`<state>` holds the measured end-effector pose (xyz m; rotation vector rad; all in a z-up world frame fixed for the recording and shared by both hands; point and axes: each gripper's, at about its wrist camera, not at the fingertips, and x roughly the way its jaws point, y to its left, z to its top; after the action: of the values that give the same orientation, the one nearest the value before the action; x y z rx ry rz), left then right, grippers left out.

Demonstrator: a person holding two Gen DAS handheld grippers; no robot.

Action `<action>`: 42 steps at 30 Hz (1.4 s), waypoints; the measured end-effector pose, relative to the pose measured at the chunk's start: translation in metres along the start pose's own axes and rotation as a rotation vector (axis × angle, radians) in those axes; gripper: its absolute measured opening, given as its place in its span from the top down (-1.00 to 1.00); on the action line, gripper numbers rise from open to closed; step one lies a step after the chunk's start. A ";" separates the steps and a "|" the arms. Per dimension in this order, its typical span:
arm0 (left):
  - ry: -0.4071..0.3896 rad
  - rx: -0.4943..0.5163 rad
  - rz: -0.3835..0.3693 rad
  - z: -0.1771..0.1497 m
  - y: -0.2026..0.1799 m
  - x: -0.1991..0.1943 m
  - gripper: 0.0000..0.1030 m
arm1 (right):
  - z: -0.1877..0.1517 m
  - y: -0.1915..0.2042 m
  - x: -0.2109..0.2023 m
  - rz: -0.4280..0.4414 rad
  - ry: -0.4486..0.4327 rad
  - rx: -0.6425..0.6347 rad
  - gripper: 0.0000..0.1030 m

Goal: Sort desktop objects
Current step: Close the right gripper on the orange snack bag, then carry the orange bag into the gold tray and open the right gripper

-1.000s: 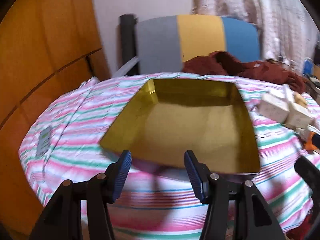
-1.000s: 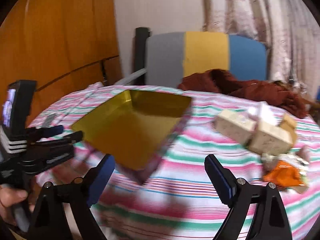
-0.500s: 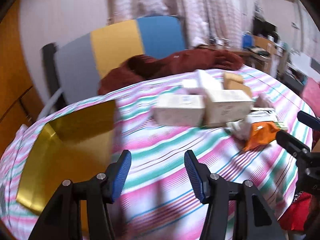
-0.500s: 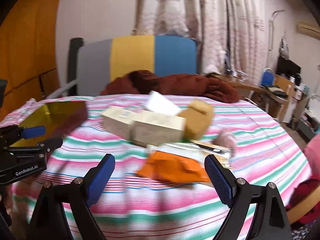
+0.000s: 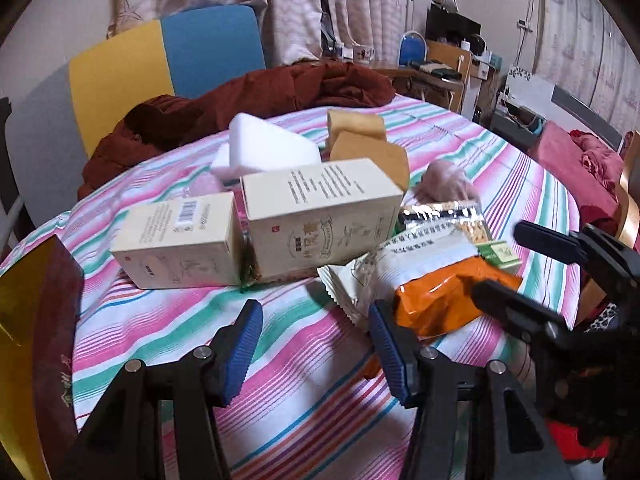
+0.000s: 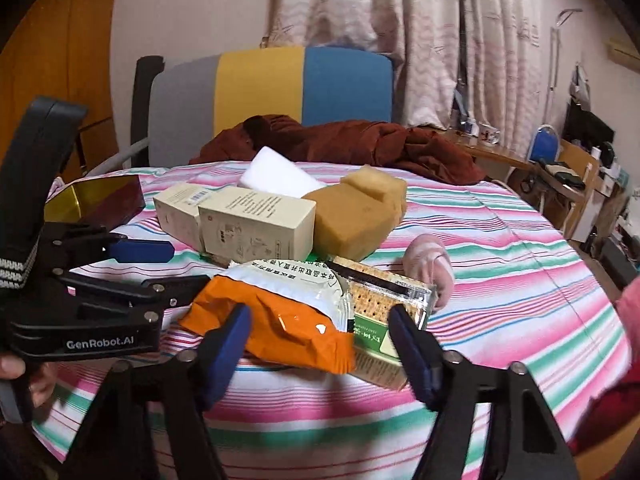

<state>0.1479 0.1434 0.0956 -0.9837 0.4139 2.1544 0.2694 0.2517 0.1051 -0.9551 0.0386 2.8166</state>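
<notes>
A white and orange snack packet (image 6: 280, 320) lies at the near edge of a pile on the striped tablecloth (image 5: 304, 408), on top of a cracker pack (image 6: 376, 300). My right gripper (image 6: 318, 344) has its jaws on either side of the packet's near end and they are closing; the pads do not visibly press on it. Behind stand two cream boxes (image 5: 320, 216), a white foam block (image 5: 268, 148), a brown sponge (image 6: 356, 216) and a pink cloth lump (image 6: 428, 264). My left gripper (image 5: 316, 352) hovers open over bare cloth in front of the boxes, left of the packet.
A gold box with dark red sides (image 5: 24, 320) sits at the table's left edge. A red-brown garment (image 6: 360, 140) lies at the back, in front of a grey, yellow and blue chair (image 6: 304, 80). A desk and clutter stand off to the right.
Both views have swung right, from the gold box to the pile of objects. The right jaws have narrowed around the orange packet. The left jaws keep the same gap.
</notes>
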 end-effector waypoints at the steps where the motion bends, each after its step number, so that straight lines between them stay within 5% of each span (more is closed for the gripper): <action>1: 0.007 -0.004 -0.018 0.000 0.000 0.001 -0.09 | 0.001 -0.003 0.005 0.030 0.020 0.012 -0.23; 12: 0.016 -0.009 -0.125 0.005 0.007 0.002 -0.09 | -0.004 0.003 0.015 0.110 0.065 -0.049 -0.08; 15: -0.009 -0.029 -0.162 0.004 0.013 -0.007 -0.09 | -0.004 0.001 0.013 0.119 0.070 -0.067 0.07; 16: -0.018 -0.044 -0.193 0.005 0.015 -0.010 -0.09 | -0.003 0.000 0.014 0.126 0.074 -0.065 0.32; 17: -0.026 -0.059 -0.225 0.006 0.017 -0.013 -0.09 | -0.003 -0.001 0.014 0.148 0.083 -0.058 0.36; 19: -0.037 -0.056 -0.263 0.004 0.016 -0.015 -0.09 | -0.002 0.000 0.016 0.164 0.086 -0.061 0.38; 22: -0.003 0.036 -0.203 0.005 0.003 -0.002 -0.09 | -0.002 0.002 0.017 0.166 0.080 -0.071 0.41; 31: 0.036 0.041 -0.308 0.007 -0.003 0.031 -0.03 | -0.003 0.002 0.014 0.147 0.076 -0.050 0.44; 34: 0.034 0.067 -0.324 0.005 -0.005 0.029 0.10 | -0.002 -0.001 0.012 0.141 0.080 -0.032 0.44; 35: 0.041 0.067 -0.339 0.003 -0.004 0.028 0.31 | -0.002 -0.002 0.011 0.135 0.080 -0.033 0.44; 36: 0.048 0.068 -0.355 0.002 -0.002 0.028 0.78 | -0.002 -0.002 0.009 0.127 0.080 -0.037 0.44; 37: 0.054 0.068 -0.370 0.000 -0.001 0.028 0.89 | -0.002 -0.002 0.008 0.127 0.080 -0.037 0.44; 42: 0.043 0.042 -0.392 -0.003 0.003 0.026 0.87 | -0.003 0.001 0.002 0.115 0.083 -0.042 0.44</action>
<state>0.1357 0.1524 0.0740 -0.9963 0.2594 1.7684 0.2691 0.2512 0.1016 -1.1134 0.0473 2.8908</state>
